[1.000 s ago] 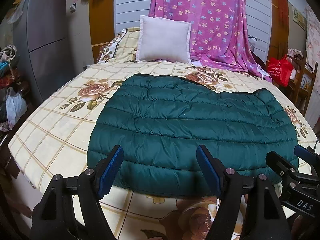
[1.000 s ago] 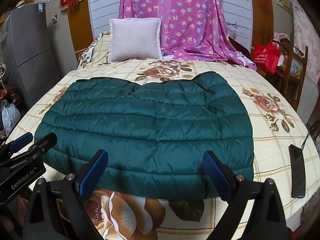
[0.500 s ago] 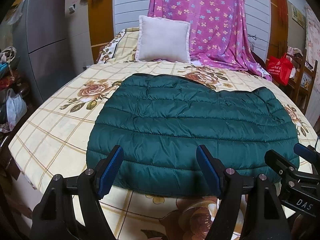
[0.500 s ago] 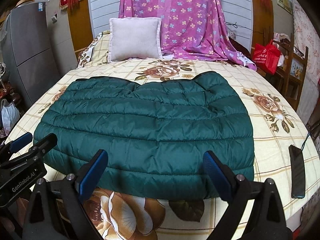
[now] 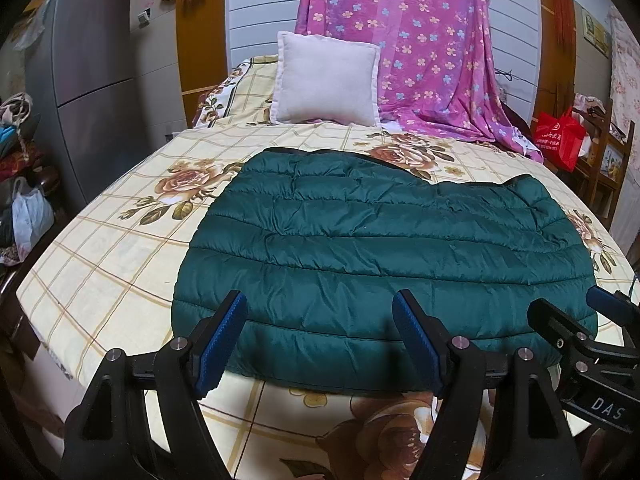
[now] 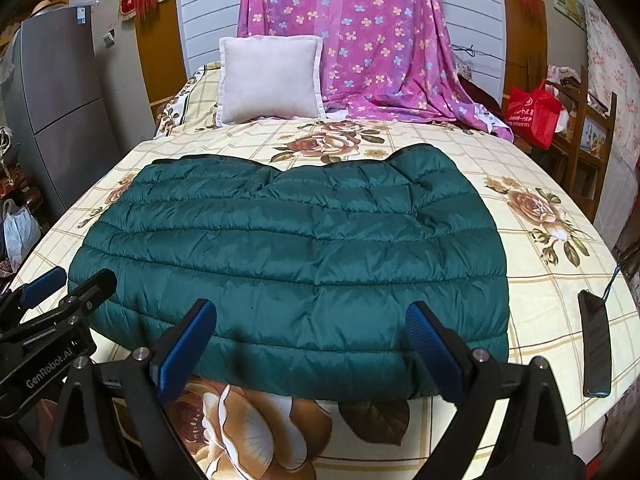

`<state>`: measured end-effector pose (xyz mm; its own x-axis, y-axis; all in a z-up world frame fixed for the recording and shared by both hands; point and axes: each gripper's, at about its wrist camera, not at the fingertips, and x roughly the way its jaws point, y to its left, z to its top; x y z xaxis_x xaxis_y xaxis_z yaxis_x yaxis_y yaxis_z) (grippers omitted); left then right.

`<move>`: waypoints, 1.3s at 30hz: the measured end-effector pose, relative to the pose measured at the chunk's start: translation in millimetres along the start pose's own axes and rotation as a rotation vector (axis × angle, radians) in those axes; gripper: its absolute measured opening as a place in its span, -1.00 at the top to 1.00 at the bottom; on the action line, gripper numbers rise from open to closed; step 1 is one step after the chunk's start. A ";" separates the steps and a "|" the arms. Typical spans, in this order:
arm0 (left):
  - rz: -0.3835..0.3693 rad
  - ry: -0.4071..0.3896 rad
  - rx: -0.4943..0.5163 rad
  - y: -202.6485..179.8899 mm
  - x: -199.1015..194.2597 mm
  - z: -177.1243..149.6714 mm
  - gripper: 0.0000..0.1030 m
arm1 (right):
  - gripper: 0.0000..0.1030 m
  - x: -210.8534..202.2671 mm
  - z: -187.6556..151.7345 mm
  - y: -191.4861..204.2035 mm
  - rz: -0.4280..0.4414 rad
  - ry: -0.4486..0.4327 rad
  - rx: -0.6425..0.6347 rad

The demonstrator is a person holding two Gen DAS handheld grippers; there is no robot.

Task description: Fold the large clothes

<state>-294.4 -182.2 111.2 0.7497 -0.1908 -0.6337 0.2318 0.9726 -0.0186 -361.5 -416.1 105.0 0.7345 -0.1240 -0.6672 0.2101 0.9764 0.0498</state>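
Jacket [image 5: 380, 256], dark green and quilted, lies flat in the middle of a bed [image 5: 120, 248] covered by a cream sheet with roses. Just beyond the jacket's near edge, the left gripper [image 5: 320, 332] and right gripper [image 6: 312, 344] hover side by side, fingers spread wide, holding nothing. Past the jacket, a pale pillow [image 6: 270, 78] leans beside a hanging pink floral cloth [image 6: 360, 36]. Right of the jacket lies a dark phone [image 6: 595, 342].

Even soft daylight, sharp focus, fisheye-bent edges, dark corners.
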 end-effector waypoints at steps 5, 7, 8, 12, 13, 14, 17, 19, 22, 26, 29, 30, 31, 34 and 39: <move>0.002 0.000 0.002 -0.3 0.0 -0.1 -0.13 | -0.90 1.9 1.1 1.1 0.002 0.004 -0.005; 0.002 0.000 0.002 -0.2 0.2 0.0 -0.13 | -0.90 1.9 1.0 1.2 0.002 0.005 -0.003; 0.002 0.000 0.002 -0.1 0.3 0.1 -0.13 | -0.90 2.3 0.7 1.3 0.003 0.006 -0.003; 0.001 0.001 0.007 -0.8 1.1 0.4 -0.13 | -0.90 2.8 0.3 1.0 0.004 0.007 -0.003; 0.002 0.000 0.009 -1.0 1.4 0.3 -0.13 | -0.90 2.8 0.3 1.1 0.004 0.006 -0.003; 0.002 0.000 0.008 -0.3 1.5 0.5 -0.13 | -0.90 2.8 0.3 1.2 0.003 0.006 -0.003; 0.001 0.000 0.008 0.3 2.1 0.7 -0.13 | -0.90 2.9 0.5 0.9 0.003 0.007 -0.003; 0.003 0.001 0.008 0.1 2.1 0.2 -0.13 | -0.90 3.5 0.2 0.8 0.003 0.007 -0.002; 0.002 0.002 0.010 -2.5 1.3 -0.7 -0.13 | -0.90 3.8 0.1 0.2 0.005 0.009 -0.001; 0.003 0.002 0.013 -1.0 2.1 0.2 -0.13 | -0.90 4.1 0.2 0.2 0.005 0.009 -0.002; 0.005 0.002 0.014 -1.7 2.9 0.4 -0.13 | -0.90 4.8 0.0 0.2 0.004 0.010 -0.002; 0.004 0.002 0.014 -2.9 2.3 -0.3 -0.13 | -0.90 4.8 0.1 0.2 0.005 0.010 -0.002; 0.004 0.002 0.014 -3.0 2.4 -0.3 -0.13 | -0.90 5.1 -0.3 -0.1 0.005 0.010 -0.002; 0.005 0.004 0.014 -1.9 3.3 -0.4 -0.13 | -0.90 5.6 -0.1 -0.1 0.005 0.011 -0.001; 0.006 0.003 0.016 -2.9 3.5 -0.5 -0.13 | -0.90 8.3 -1.8 -0.3 0.006 0.016 0.002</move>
<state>-292.8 -185.6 108.6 0.7492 -0.1843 -0.6361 0.2370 0.9715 -0.0024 -356.7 -417.1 98.1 0.7253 -0.1149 -0.6787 0.2066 0.9769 0.0554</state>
